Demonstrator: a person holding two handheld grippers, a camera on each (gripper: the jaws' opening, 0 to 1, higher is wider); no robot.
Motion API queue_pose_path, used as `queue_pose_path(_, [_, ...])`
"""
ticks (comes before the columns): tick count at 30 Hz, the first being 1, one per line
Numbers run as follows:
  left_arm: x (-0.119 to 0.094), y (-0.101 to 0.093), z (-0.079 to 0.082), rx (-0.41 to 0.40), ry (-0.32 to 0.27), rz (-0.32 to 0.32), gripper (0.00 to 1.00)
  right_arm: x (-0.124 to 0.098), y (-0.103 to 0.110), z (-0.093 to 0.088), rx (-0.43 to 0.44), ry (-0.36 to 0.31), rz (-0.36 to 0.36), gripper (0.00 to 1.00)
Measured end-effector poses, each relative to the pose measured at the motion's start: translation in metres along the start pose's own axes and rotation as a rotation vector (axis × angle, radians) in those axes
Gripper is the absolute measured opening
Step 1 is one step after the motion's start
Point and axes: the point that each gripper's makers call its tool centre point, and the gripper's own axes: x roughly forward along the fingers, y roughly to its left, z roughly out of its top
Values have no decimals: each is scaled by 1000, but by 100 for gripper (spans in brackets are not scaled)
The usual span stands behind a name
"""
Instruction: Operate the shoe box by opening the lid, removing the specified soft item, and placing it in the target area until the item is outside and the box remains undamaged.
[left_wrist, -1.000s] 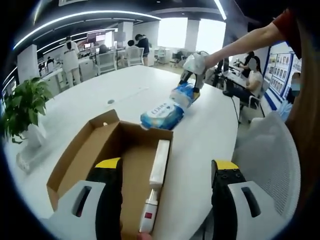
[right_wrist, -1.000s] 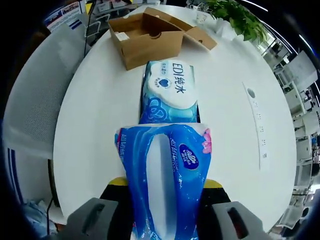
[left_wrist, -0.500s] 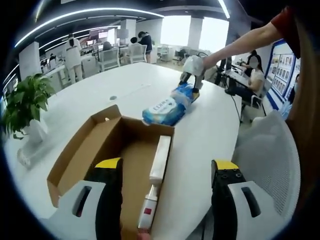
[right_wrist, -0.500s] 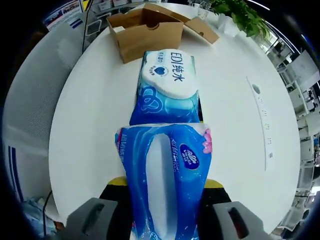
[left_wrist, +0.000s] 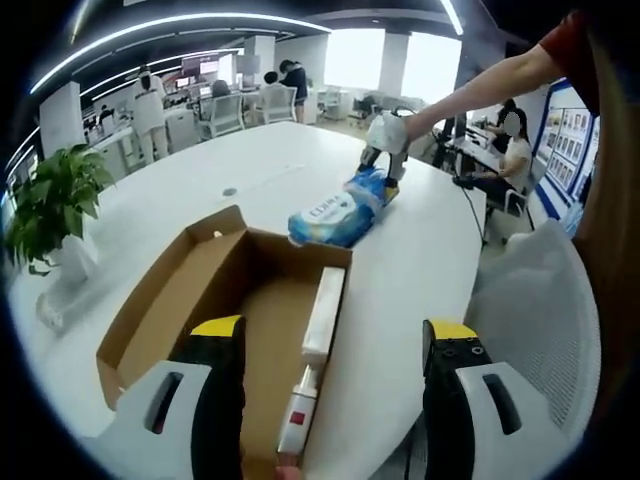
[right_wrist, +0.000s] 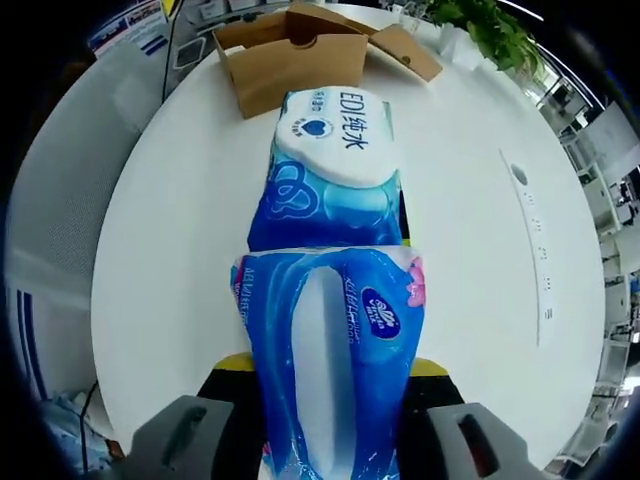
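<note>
Your right gripper (right_wrist: 325, 385) clamps one blue tissue pack (right_wrist: 325, 350), just above the white table (right_wrist: 180, 220). One wipes pack (right_wrist: 330, 165) lies just beyond it, outside the one open box (right_wrist: 295, 60) at the far side. Your left gripper (left_wrist: 330, 345) hangs with jaws spread over the box's near end, holding nothing.

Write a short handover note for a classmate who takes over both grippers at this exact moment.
Right gripper: shut on the blue tissue pack, which sits beside the wet wipes pack on the white table.
Left gripper: open, holding nothing, over the open shoe box.
Done: lid open, tissue pack is out of the box.
Left: set the pack down, let go. A white tube is in the box.
</note>
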Motion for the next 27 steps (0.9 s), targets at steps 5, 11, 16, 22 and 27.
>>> queue_pose_path(5, [1,0,0,-2,2,1,72,4,1,-2,1,5,8,47])
queue_pose_path(11, [0,1,-4,-8,6,4,72,7,1,-7,5,13,15,48])
queue_pose_path(16, [-1,1,-8,-9,16,4,72,9,0,-8,5,17,18,49])
queue_pose_path(22, [-2,1,-8,-11,15,5,72,11,1,-7,-1,21,22,51])
queue_pose_path(27, [-2,1,-10,-12,18,6,72,11,0,-7,4,22,23,51])
